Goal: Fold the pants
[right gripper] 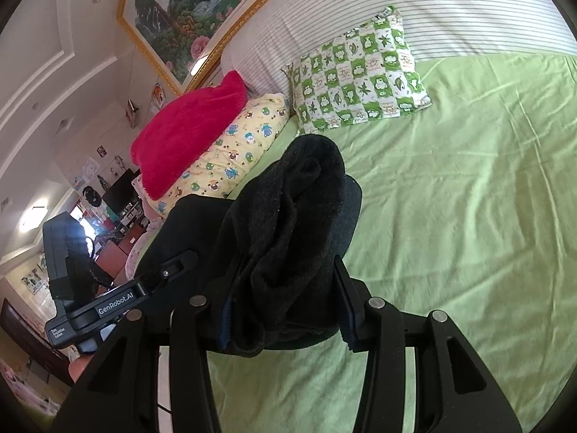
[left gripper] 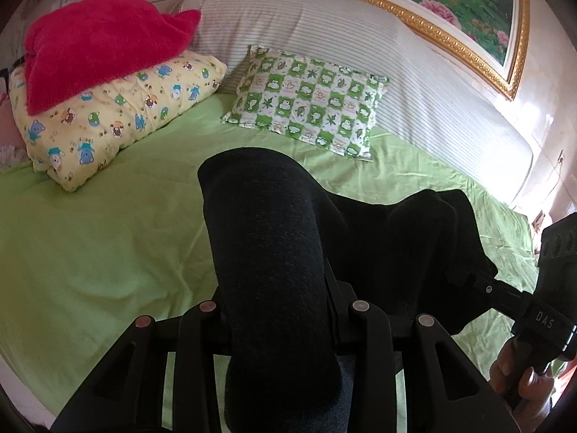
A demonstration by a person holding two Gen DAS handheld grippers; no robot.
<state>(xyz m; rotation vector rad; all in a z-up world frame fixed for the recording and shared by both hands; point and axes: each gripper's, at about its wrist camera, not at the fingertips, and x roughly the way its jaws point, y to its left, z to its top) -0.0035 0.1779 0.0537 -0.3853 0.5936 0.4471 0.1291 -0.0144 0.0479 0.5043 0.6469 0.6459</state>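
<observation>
The black pants [left gripper: 267,238] hang between my two grippers above the green bed sheet [left gripper: 90,245]. My left gripper [left gripper: 277,288] is shut on one bunched part of the pants, which drapes over and hides its fingertips. My right gripper [right gripper: 285,281] is shut on another bunched fold of the pants [right gripper: 299,223]. The right gripper shows at the right edge of the left wrist view [left gripper: 476,281], its tip buried in the cloth. The left gripper shows at the left of the right wrist view [right gripper: 169,270], also gripping the cloth.
A yellow cartoon pillow [left gripper: 119,115] with a red fluffy blanket [left gripper: 97,47] on it lies at the back left. A green checked pillow [left gripper: 310,101] leans by the striped headboard [left gripper: 360,43]. A gold-framed painting [left gripper: 468,7] hangs above.
</observation>
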